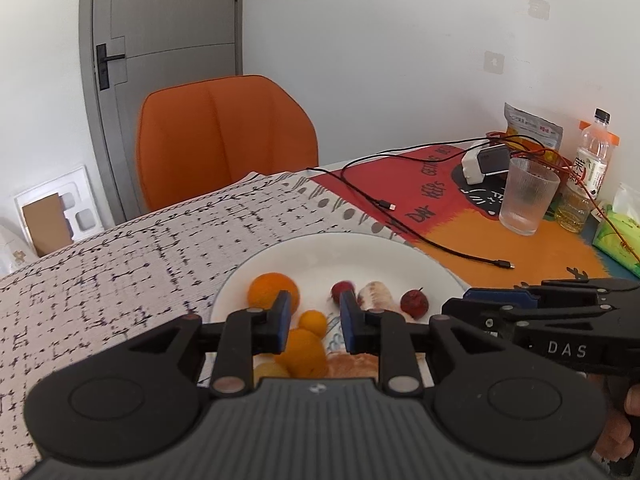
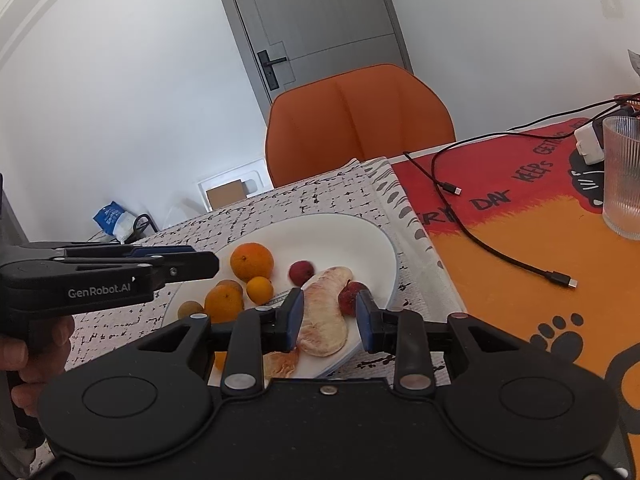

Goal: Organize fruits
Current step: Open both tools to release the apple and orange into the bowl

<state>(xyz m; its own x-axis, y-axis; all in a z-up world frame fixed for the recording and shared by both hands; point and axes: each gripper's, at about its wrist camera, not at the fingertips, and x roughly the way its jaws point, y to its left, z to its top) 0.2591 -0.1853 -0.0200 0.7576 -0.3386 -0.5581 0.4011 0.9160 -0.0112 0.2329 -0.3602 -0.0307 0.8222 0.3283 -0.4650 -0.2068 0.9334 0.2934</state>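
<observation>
A white plate [image 1: 340,252] [image 2: 360,240] holds several fruits: a large orange [image 1: 272,290] [image 2: 251,261], smaller oranges [image 1: 313,322] [image 2: 259,289], two red lychees [image 1: 414,301] [image 2: 301,272], a peeled pomelo segment [image 2: 324,324] [image 1: 374,296] and brown longans [image 2: 188,309]. My left gripper [image 1: 314,322] is open and empty, just above the plate's near fruits. My right gripper [image 2: 329,320] is open and empty, with the pomelo segment between its fingers and a lychee [image 2: 351,295] by the right finger.
The plate sits on a patterned cloth [image 1: 120,264]. To the right lie a red-orange mat [image 2: 520,232], black cables [image 2: 480,240], a ribbed glass [image 1: 526,196] [image 2: 622,176], a charger [image 1: 484,162] and bottles [image 1: 594,152]. An orange chair [image 1: 224,136] stands behind the table.
</observation>
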